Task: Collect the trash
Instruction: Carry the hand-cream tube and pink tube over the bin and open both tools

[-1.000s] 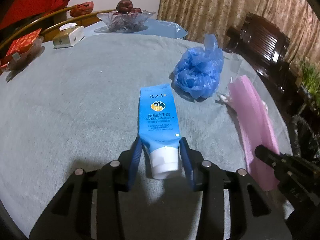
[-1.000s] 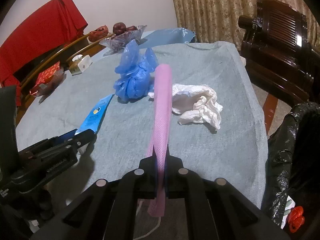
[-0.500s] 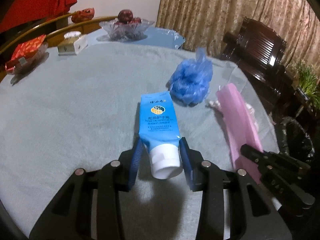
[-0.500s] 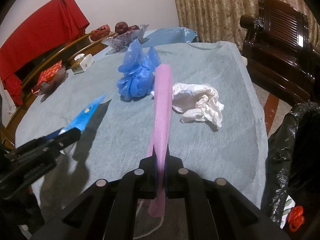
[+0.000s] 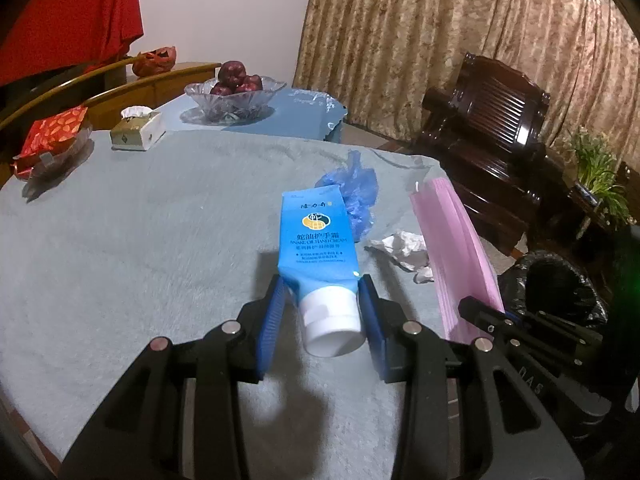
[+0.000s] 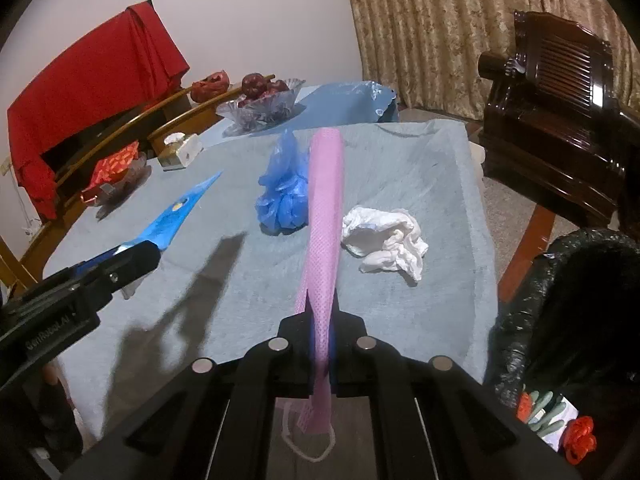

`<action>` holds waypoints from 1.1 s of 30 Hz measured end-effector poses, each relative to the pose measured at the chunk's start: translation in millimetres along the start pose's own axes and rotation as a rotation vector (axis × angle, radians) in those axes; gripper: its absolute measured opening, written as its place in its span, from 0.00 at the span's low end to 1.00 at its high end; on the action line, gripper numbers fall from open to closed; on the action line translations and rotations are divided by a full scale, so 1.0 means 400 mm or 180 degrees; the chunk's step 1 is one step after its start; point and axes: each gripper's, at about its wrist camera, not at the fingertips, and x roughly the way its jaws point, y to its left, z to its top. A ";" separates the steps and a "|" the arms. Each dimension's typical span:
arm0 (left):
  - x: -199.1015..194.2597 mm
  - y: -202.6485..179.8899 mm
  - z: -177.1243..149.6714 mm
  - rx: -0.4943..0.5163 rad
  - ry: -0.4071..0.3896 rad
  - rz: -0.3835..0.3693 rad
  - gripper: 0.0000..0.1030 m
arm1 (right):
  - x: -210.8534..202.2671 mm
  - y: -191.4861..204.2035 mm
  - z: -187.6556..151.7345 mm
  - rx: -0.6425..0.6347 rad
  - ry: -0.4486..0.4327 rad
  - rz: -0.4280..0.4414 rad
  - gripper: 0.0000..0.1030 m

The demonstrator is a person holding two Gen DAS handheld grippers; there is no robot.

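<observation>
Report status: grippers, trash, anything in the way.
Left gripper shut on hand cream tube. Right gripper shut on pink mask. Blue bag and tissue on table. Bin unobstructed.

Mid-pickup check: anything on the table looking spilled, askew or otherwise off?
Nothing spilled. A crumpled white tissue and a bunched blue plastic bag lie loose on the grey tablecloth. The left claw holds the hand cream tube; the right claw pinches the pink mask.
</observation>
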 end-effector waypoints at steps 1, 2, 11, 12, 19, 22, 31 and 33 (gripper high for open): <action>-0.004 0.001 0.000 -0.0003 -0.0003 -0.0003 0.36 | -0.005 0.000 0.000 0.0001 -0.0002 0.0008 0.05; -0.011 0.001 -0.001 -0.0006 -0.0007 -0.0002 0.36 | -0.012 0.001 0.000 -0.0003 -0.0011 0.0012 0.05; -0.074 -0.032 0.008 0.0085 -0.0110 -0.0056 0.36 | -0.108 -0.012 0.001 -0.0035 -0.0160 0.0010 0.05; -0.080 -0.044 0.009 0.0105 -0.0121 -0.0079 0.36 | -0.125 -0.022 0.001 -0.0018 -0.0187 0.0002 0.05; -0.114 -0.162 0.012 0.0298 -0.0173 -0.0360 0.36 | -0.242 -0.108 -0.002 0.0124 -0.0359 -0.0177 0.05; -0.116 -0.222 0.010 0.0374 -0.0149 -0.0524 0.35 | -0.290 -0.155 -0.011 0.0185 -0.0418 -0.0314 0.05; -0.107 -0.417 -0.009 0.0682 -0.0129 -0.0947 0.35 | -0.411 -0.331 -0.061 0.0514 -0.0541 -0.0780 0.05; -0.096 -0.467 -0.017 0.0762 -0.0093 -0.1055 0.35 | -0.432 -0.370 -0.077 0.0587 -0.0553 -0.0869 0.05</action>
